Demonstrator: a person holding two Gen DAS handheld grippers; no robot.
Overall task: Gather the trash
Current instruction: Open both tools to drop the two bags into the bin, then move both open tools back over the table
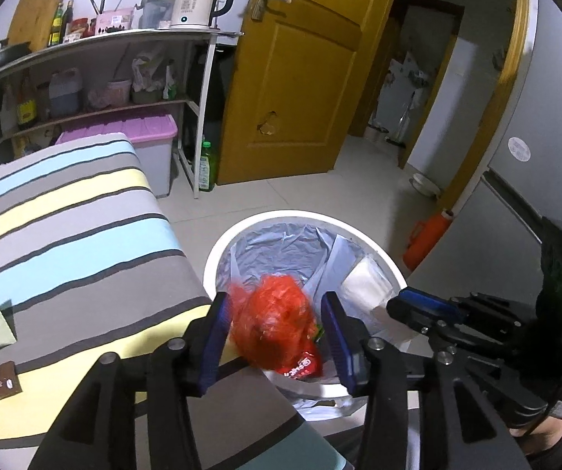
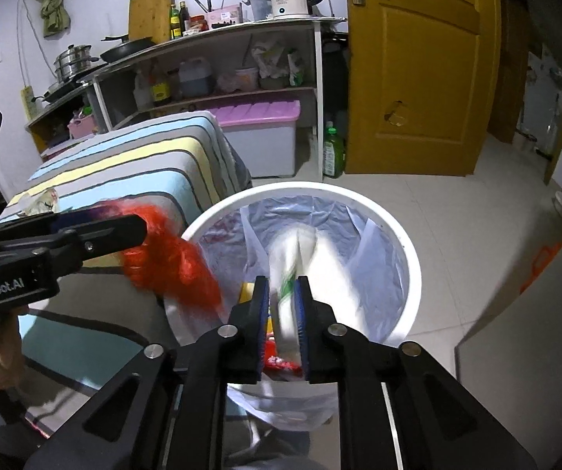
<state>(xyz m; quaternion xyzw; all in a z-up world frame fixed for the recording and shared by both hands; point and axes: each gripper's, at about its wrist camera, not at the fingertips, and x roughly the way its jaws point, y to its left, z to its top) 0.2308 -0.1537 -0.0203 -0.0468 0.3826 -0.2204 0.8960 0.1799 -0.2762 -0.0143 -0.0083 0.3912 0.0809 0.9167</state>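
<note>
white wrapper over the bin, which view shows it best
The right wrist view: the white wrapper fills the centre, blurred, between the right tongs above the lined bin. The left wrist view catches only part of it at the side, beyond those tongs.

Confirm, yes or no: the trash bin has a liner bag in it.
Yes, the right wrist view shows a crinkled translucent liner bag covering the inside of the white trash bin.
</note>
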